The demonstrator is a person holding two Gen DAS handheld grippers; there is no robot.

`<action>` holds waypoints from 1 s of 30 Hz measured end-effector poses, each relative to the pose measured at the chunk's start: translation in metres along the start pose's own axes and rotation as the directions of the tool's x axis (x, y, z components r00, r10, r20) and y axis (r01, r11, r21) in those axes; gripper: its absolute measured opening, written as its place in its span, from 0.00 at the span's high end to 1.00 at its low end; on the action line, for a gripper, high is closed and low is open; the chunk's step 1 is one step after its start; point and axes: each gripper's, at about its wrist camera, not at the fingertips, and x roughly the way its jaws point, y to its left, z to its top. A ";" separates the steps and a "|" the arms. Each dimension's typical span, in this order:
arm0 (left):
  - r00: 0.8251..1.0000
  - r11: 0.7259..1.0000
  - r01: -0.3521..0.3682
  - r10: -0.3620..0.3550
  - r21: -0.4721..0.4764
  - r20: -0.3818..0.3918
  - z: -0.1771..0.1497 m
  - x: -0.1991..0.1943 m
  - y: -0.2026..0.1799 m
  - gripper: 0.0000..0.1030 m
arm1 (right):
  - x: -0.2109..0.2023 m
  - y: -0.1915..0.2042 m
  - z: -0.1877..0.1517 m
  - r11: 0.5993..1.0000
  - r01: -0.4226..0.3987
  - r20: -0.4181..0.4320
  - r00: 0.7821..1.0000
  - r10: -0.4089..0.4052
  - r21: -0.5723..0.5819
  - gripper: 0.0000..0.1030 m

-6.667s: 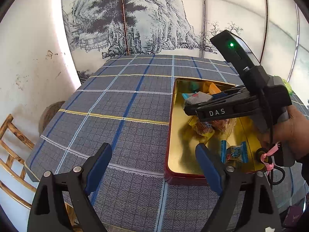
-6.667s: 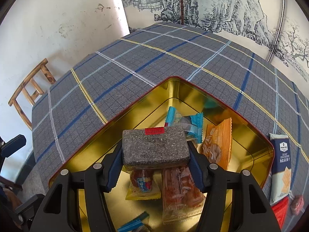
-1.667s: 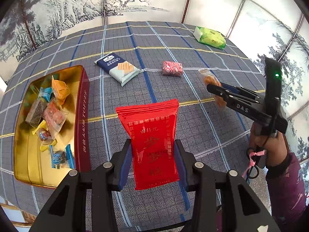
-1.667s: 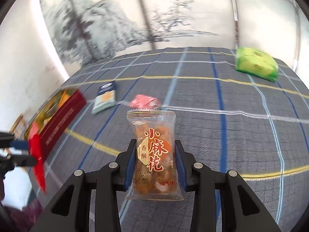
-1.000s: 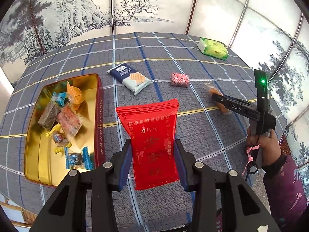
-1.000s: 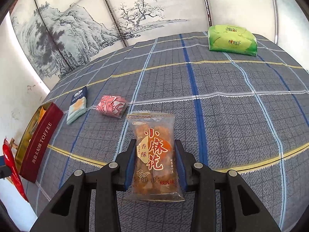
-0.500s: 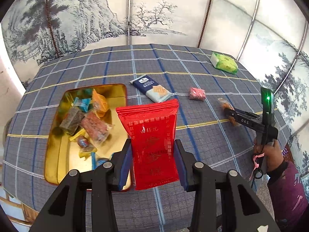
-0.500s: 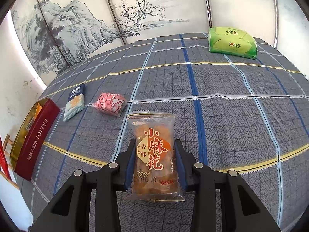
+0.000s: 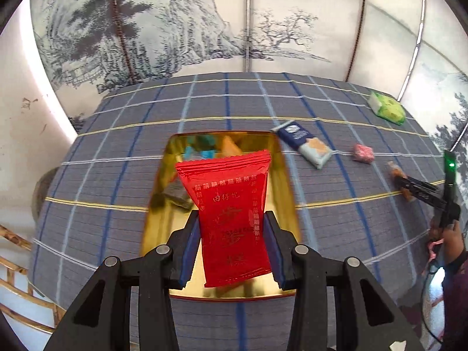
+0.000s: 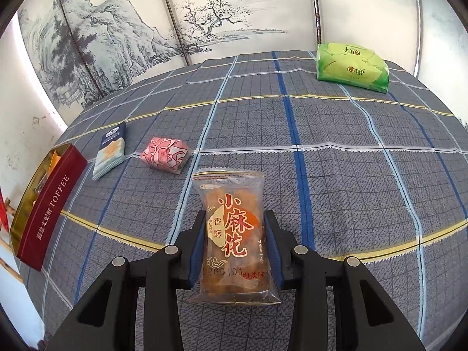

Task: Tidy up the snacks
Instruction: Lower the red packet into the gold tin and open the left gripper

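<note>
Left claw (image 9: 232, 241): clenched on a red snack packet (image 9: 231, 213), both blue pads pressed against the packet's lower sides. The packet stands upright between them, its crimped top edge above the fingertips. It is held directly above the open gold tin (image 9: 158, 201), well inside the tin's rim as the left wrist view shows it. Several wrapped snacks lie in the far half of the tin, among them a dark grey bar (image 9: 177, 196) and blue and orange wrappers; these are blurred.

Right claw (image 10: 232, 245): clenched on a clear packet of brown twists (image 10: 234, 234) with red lettering, held upright above the checked tablecloth (image 10: 351, 175). In the left wrist view this claw sits near the right edge of the table, a hand (image 9: 447, 234) gripping its handle.

Loose on the table: a navy and pale blue cracker packet (image 10: 109, 150) just beside the tin's red outer wall (image 10: 51, 207), a pink patterned sweet (image 10: 165, 155) just beside that, and a green pack (image 10: 352, 67) near the far right corner, well apart from the rest.

Open room: the cloth between the pink sweet and the green pack is bare, as is the stretch left of the tin. A painted screen stands behind the far table edge; a wooden chair (image 9: 17, 266) is at the near left.
</note>
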 end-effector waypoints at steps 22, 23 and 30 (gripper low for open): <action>0.994 0.997 -0.068 0.071 0.028 -0.088 -0.021 0.060 0.037 0.63 | 0.001 0.001 0.001 1.000 0.010 -0.004 1.000 -0.010 -0.008 0.62; 0.994 0.997 -0.069 0.071 0.029 -0.088 -0.021 0.061 0.038 0.63 | 0.001 0.001 0.001 1.000 0.010 -0.004 1.000 -0.010 -0.008 0.62; 0.993 0.996 -0.077 0.080 0.034 -0.086 -0.024 0.067 0.037 0.65 | 0.000 0.002 0.001 1.000 0.014 -0.005 1.000 -0.014 -0.011 0.62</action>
